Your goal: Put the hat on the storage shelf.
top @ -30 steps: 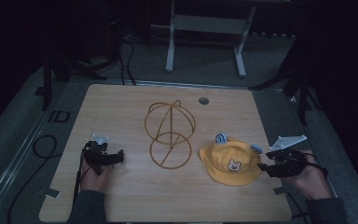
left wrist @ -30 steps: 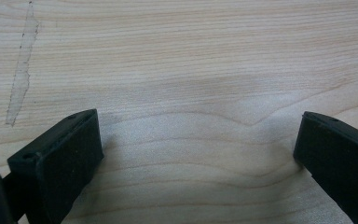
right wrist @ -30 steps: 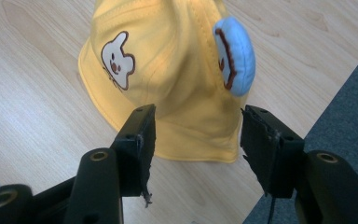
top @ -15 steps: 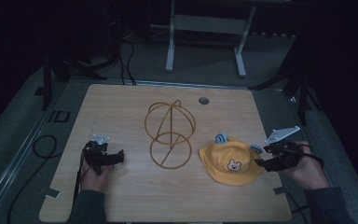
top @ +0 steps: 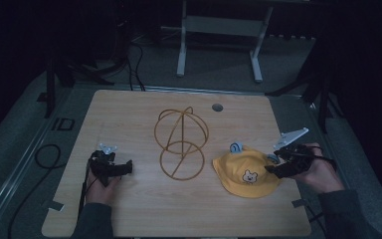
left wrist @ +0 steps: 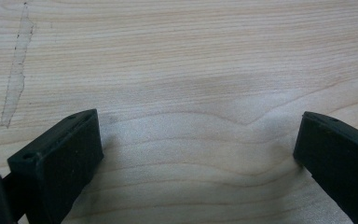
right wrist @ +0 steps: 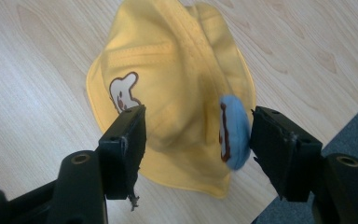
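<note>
Right gripper [top: 278, 168] nearer yellow hat [top: 246, 174], jaws opening

The right tool [right wrist: 198, 140] has just been opening its two black jaws, and they stand apart over a yellow hat [right wrist: 168, 84] lying on the wooden worktop [right wrist: 37, 70]. A blue ear [right wrist: 234, 133] on the hat sits just beside one jaw.

From above we see a dim, murky scene: only the table [top: 129, 209] catches light, while the floor [top: 10, 149] around it sinks into near black. Detail there is soft and grainy. Both gripper views are far brighter, evenly lit, with soft shadows under the jaws, whose near ends blur.
</note>
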Tool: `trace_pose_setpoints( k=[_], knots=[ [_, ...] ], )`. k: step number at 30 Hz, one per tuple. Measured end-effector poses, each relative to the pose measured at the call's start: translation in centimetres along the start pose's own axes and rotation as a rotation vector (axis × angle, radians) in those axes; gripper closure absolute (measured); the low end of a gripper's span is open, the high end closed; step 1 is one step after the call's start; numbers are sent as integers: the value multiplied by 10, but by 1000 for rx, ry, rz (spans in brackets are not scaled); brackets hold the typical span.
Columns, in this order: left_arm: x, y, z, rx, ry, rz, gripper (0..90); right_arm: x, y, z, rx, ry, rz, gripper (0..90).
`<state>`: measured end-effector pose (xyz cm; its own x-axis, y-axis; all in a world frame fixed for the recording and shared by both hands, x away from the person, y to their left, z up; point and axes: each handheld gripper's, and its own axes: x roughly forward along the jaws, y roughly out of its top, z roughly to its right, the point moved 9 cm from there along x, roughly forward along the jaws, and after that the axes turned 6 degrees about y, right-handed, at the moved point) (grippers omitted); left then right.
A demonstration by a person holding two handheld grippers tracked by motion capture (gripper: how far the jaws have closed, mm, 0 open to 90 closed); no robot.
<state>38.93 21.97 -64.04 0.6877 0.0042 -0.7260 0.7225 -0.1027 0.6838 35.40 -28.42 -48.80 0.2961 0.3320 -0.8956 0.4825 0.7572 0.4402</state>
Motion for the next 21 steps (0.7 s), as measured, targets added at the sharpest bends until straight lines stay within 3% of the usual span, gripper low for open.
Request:
trace_pose_setpoints(
  k=[21],
  knots=[
    [0,0,2,5,-7,-1,9,22,28,2,-78,19,-81,367]
  ],
)
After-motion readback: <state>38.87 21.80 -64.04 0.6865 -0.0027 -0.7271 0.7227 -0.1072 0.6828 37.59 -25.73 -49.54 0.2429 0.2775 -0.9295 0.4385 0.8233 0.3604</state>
